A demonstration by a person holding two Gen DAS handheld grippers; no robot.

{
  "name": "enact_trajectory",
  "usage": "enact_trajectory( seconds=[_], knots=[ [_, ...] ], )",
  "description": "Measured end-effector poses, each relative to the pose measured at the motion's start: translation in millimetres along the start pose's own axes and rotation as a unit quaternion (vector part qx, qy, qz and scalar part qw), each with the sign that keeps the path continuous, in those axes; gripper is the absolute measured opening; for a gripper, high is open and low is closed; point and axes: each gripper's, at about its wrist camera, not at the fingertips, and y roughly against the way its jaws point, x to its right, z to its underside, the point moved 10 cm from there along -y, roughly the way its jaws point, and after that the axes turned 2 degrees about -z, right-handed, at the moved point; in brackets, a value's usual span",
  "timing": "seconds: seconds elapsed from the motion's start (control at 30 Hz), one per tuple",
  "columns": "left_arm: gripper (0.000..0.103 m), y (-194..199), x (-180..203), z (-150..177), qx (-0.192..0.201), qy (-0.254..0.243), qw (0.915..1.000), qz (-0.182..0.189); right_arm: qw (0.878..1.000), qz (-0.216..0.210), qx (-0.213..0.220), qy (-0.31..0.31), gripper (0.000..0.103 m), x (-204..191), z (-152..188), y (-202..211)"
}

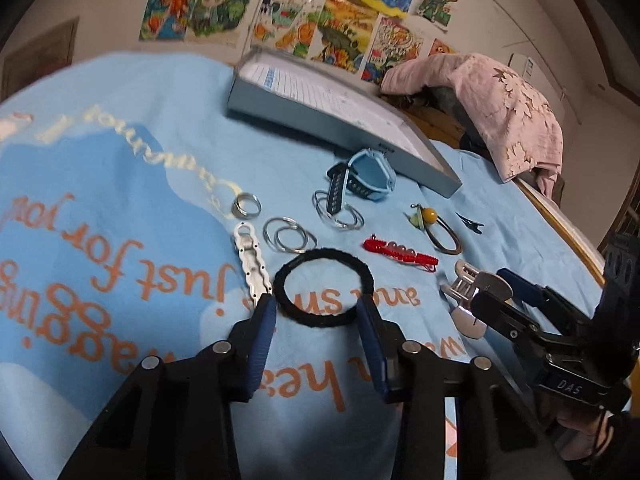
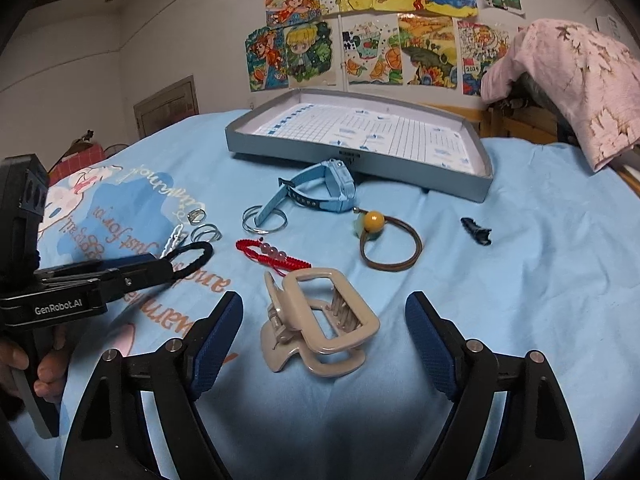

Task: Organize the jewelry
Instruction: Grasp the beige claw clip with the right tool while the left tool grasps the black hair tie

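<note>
Black hair tie [image 1: 325, 287] on the blue bed blanket [image 1: 168, 128], soft, light, likely to flatten; best pinched across its cord. Beige hair clip [image 2: 316, 322]: rigid, smooth plastic, best gripped on its frame. Left claw [image 1: 316, 312] and right claw [image 2: 324, 320] both apart, straddling each, clamping nothing.
</note>
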Motion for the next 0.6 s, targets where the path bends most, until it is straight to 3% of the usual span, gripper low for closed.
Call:
enact_trajectory(
  seconds=[0.17,0.37,0.43,0.6],
  knots=[
    [0.034,-5,0,2,-0.008,0.017,0.9998,0.006,1.000,-0.004,-0.018,-0.013,0.062,2,3,-12],
    [0.012,-14,-4,4,-0.032,0.026,0.9990,-0.016,0.999,-0.009,-0.029,-0.013,0.061,0,6,-16],
    [0.006,-15,-3,5,-0.037,0.022,0.9990,-0.015,0.999,-0.011,-0.031,-0.011,0.055,-2,7,-16],
    [0.005,-13,6,5,-0.039,0.006,0.9992,-0.008,0.999,-0.014,-0.032,-0.011,0.051,-4,7,-17]
  ],
)
